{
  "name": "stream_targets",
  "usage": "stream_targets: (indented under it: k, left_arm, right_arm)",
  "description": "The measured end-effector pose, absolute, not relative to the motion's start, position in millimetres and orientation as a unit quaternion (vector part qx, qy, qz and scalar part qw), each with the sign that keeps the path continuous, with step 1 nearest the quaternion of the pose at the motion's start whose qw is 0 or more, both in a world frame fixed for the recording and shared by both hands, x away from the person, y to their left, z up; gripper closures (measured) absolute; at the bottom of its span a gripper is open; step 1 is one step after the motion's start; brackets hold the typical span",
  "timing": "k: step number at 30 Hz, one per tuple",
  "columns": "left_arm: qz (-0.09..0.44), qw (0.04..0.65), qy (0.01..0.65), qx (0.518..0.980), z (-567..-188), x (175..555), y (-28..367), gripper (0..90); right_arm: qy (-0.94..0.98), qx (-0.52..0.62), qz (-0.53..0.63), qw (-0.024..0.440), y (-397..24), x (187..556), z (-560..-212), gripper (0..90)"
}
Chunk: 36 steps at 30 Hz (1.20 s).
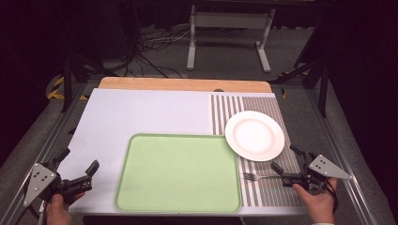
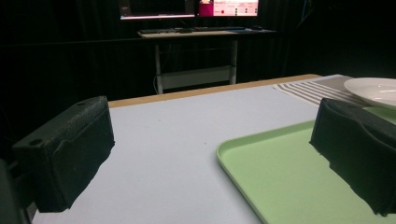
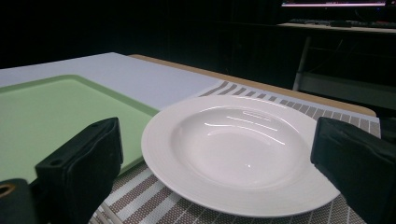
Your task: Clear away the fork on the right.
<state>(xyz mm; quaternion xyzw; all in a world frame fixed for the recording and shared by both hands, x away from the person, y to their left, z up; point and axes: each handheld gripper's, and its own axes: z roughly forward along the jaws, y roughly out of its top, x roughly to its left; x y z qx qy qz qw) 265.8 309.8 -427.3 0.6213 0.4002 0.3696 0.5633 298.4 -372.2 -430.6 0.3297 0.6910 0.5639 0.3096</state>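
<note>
The white plate (image 1: 255, 135) was the thing in hand: the right gripper (image 1: 293, 164) sat just short of its near rim, jaws spread wide with nothing between them, and in the right gripper view the plate (image 3: 238, 149) lay framed squarely between the two black jaws. The plate rested on the striped placemat (image 1: 270, 190), its left edge just overlapping the far right corner of the green tray (image 1: 178, 172). It looked like glazed ceramic, so I judged it stiff, fairly heavy for its size, slick under rubber pads and liable to chip or break if dropped or knocked. The broad, flat rim nearest the gripper seemed the sensible place to take hold, one jaw over and one under, since the shallow bowl offered nothing to pinch. Being round, the plate had no long axis and pointed nowhere in particular; it lay flat, open side up. A fork (image 1: 258, 176) lay on the placemat just to the right of the tray, nearer the person than the plate, its long axis running across the table with the tines toward the tray and the handle toward the right gripper. The left gripper (image 1: 75, 171) hovered off the tray's left edge over the pale table cover (image 1: 141, 112), also open and empty.
</note>
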Motion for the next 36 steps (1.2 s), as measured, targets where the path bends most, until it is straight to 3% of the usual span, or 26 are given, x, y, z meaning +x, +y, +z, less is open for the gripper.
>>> stream_targets:
  k: [21,36]
  left_arm:
    - [0.368,0.564,0.403,0.620,-426.8,265.8,310.2,0.3]
    - [0.365,0.564,0.405,0.620,-427.1,266.0,310.4,0.3]
  right_arm:
    - [0.691,0.326,0.568,0.305,-371.5,298.5,-429.8,3.1]
    - [0.711,0.308,0.568,0.278,-353.7,327.3,-408.5,2.0]
